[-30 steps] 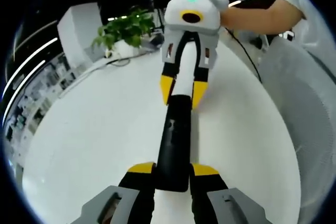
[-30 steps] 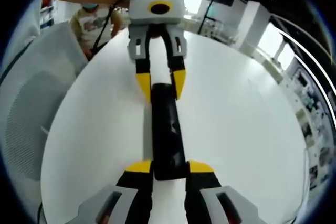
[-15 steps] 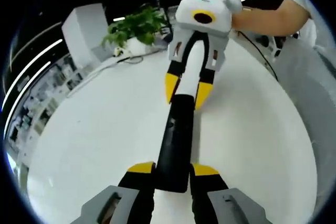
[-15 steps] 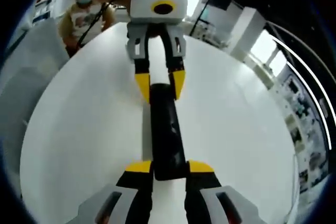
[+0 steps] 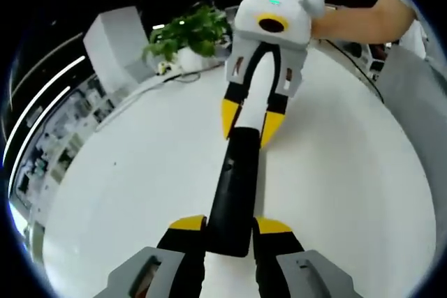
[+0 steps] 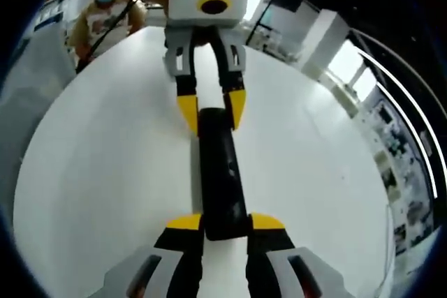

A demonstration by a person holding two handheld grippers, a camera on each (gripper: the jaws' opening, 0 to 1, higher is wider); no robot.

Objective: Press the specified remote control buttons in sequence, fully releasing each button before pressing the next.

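Observation:
A long black remote control (image 5: 234, 186) stretches lengthwise between both grippers over the white round table (image 5: 119, 179). My left gripper (image 5: 230, 227) is shut on its near end in the left gripper view. My right gripper (image 5: 250, 122) comes in from the top and is shut on the far end. In the right gripper view the same remote (image 6: 220, 172) runs from my right gripper (image 6: 225, 222) up to the left gripper (image 6: 211, 111), whose yellow tips clamp the far end. The buttons are too dark to make out.
A potted green plant (image 5: 185, 33) stands at the table's far edge beside a cable. A person's forearm (image 5: 356, 22) holds the right gripper. A grey chair back (image 6: 21, 75) sits beside the table, and a seated person (image 6: 105, 15) is behind it.
Both views have swung a little across the table, so the cameras moved. Each gripper keeps the same hold on its end of the remote.

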